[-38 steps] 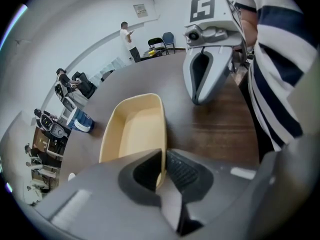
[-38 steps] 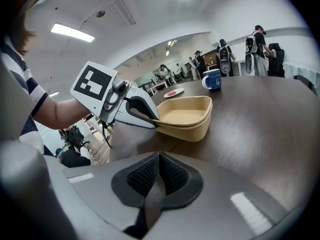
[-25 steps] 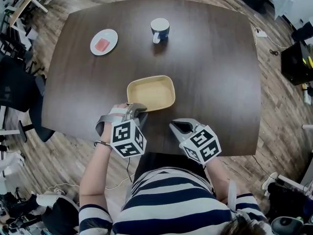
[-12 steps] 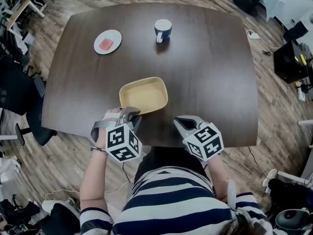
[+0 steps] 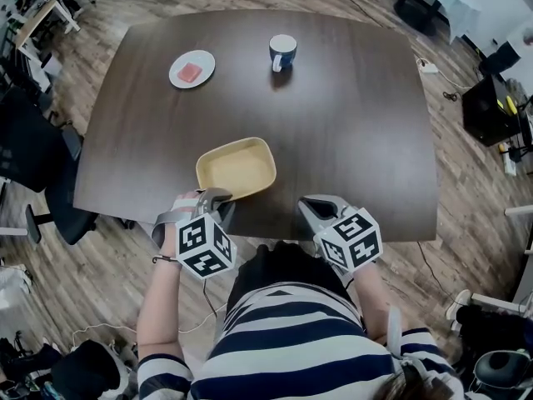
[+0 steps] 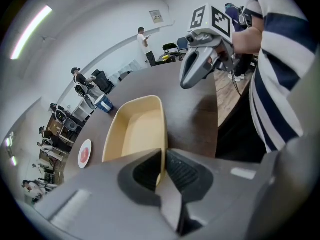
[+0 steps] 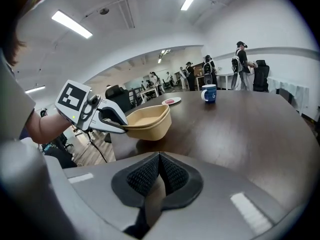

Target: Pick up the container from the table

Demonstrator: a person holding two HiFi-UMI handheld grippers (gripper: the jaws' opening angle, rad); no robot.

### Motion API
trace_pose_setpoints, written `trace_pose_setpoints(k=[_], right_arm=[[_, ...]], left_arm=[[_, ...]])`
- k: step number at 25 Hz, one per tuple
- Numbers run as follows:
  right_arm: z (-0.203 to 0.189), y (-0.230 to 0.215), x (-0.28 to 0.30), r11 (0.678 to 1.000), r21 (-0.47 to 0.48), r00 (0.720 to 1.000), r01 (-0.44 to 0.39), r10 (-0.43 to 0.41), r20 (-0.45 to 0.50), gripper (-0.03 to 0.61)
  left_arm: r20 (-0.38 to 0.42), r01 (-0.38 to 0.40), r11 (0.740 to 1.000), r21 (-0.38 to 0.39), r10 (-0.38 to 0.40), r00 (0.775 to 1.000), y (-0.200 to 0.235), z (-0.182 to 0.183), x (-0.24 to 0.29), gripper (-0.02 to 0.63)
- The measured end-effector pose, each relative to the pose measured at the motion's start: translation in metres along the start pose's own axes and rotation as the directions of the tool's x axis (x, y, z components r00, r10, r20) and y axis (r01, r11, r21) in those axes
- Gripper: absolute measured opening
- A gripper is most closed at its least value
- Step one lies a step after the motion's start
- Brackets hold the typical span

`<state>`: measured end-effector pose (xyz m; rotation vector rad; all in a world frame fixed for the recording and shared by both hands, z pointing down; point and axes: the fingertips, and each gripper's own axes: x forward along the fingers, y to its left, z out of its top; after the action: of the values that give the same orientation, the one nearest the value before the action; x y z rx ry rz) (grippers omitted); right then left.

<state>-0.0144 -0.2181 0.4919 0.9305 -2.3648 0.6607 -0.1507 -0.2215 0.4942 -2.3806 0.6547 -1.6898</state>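
Observation:
The container [image 5: 236, 168] is an empty tan rectangular tub near the table's front edge. My left gripper [image 5: 218, 200] is shut on its near rim, and the thin wall stands between the jaws [image 6: 163, 166]. In the right gripper view the container [image 7: 147, 121] hangs a little above the dark table top, held by the left gripper [image 7: 120, 126] at its left end. My right gripper [image 5: 312, 211] is shut on nothing, to the right of the tub and apart from it, over the front edge. It shows in the left gripper view too, the right gripper [image 6: 192, 69] beyond the tub.
A blue mug [image 5: 282, 52] and a white plate [image 5: 191, 69] with a pink piece on it stand at the far side of the dark wooden table [image 5: 358, 123]. Office chairs [image 5: 33, 148] are at the left. People stand in the room beyond.
My left gripper has drawn the container to the left and nearer the front edge. The right gripper has stayed almost where it was.

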Motion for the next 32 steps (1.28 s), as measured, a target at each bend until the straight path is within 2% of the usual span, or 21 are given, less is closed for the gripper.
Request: trace_pose_setpoints(k=[18, 32], right_arm=[[-0.015, 0.043, -0.02, 0.999, -0.028, 1.0, 0.015, -0.015, 0.016, -0.002], [-0.017, 0.053, -0.03, 0.999, -0.036, 0.999, 0.038, -0.037, 0.031, -0.003]], left_arm=[[-0.039, 0.014, 0.999, -0.046, -0.016, 0.999, -0.047, -0.041, -0.032, 0.0], [-0.043, 0.02, 0.997, -0.079, -0.023, 0.999, -0.066, -0.056, -0.046, 0.0]])
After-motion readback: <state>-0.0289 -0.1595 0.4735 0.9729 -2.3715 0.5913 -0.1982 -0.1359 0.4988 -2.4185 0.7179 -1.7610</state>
